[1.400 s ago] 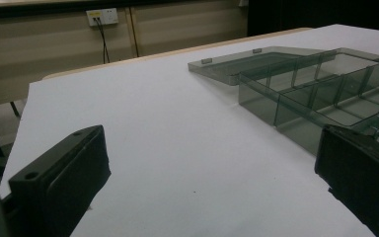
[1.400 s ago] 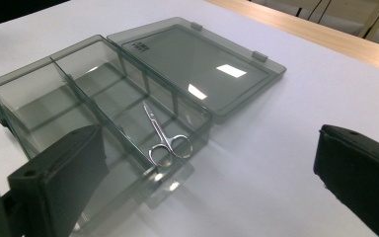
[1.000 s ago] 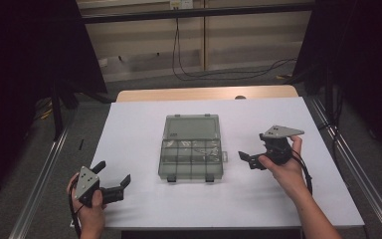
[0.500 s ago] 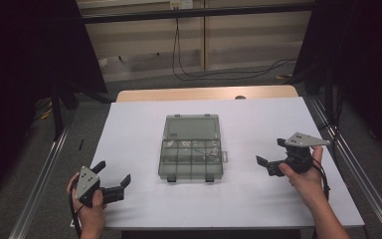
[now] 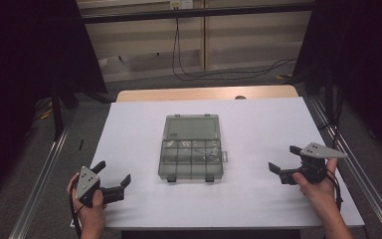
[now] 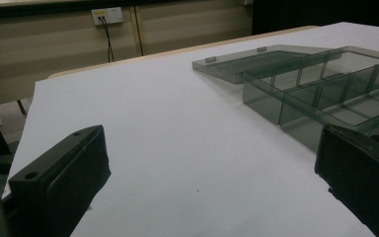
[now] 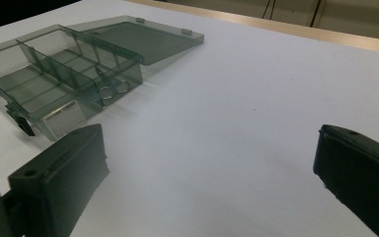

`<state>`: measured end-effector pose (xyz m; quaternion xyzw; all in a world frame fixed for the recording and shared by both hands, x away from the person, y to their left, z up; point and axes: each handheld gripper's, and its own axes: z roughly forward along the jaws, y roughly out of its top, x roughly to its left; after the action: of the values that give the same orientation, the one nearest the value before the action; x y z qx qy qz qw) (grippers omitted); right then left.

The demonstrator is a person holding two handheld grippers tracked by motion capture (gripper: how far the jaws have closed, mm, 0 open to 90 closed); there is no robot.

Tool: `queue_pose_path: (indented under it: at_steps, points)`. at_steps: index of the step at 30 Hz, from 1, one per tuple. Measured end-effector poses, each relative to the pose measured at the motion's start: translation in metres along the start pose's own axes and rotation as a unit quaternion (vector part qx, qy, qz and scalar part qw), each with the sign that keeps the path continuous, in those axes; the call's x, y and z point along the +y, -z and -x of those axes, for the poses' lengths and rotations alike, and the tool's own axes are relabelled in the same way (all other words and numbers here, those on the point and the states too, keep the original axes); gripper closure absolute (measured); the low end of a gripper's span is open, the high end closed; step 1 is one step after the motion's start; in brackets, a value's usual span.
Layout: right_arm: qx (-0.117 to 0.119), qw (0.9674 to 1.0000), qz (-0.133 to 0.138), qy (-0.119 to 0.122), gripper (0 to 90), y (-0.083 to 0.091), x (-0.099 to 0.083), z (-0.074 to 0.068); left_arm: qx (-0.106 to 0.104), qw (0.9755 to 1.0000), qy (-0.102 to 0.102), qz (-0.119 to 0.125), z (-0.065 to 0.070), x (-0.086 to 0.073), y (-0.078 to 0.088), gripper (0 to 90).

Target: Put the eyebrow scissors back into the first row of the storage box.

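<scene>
A smoky transparent compartment box [image 5: 191, 147] lies open in the middle of the white table [image 5: 258, 124], its lid folded flat toward the far side. Small metal rings rest in one compartment [image 7: 112, 90]. My left gripper [image 5: 113, 178] rests near the table's front left corner, open and empty, with the box [image 6: 325, 94] ahead to its right. My right gripper [image 5: 286, 163] sits open at the front right, well clear of the box [image 7: 59, 74], nothing between its jaws.
Metal rails run along both sides of the table [image 5: 40, 174]. A wooden strip [image 5: 204, 93] edges the far side. Cables hang from a wall socket [image 5: 176, 5] behind. White tabletop [image 7: 237, 89] lies bare around the box.
My right gripper has drawn back from beside the box to the front right part of the table. The left gripper has stayed put.
</scene>
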<state>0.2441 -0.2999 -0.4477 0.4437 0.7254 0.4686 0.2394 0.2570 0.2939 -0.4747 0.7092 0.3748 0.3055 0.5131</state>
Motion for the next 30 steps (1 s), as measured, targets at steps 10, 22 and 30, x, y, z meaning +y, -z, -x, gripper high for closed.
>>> queue_pose_path:
  at_steps: [10, 22, 30]
  points:
    - [-0.012, 0.9997, 0.012, -0.016, 0.0, 0.018, -0.023, 0.011, 0.002, 1.0, 0.003, 0.002, 0.001, 0.0, -0.001, 0.0]
    - [-0.029, 0.9989, 0.023, -0.028, 0.0, 0.029, -0.034, 0.019, -0.01, 0.9999, 0.002, 0.005, 0.0, 0.001, 0.0, 0.0]
    - [-0.034, 0.9988, 0.022, -0.026, 0.0, 0.032, -0.038, 0.021, -0.01, 0.9999, 0.0, 0.004, 0.0, 0.001, 0.0, 0.0]
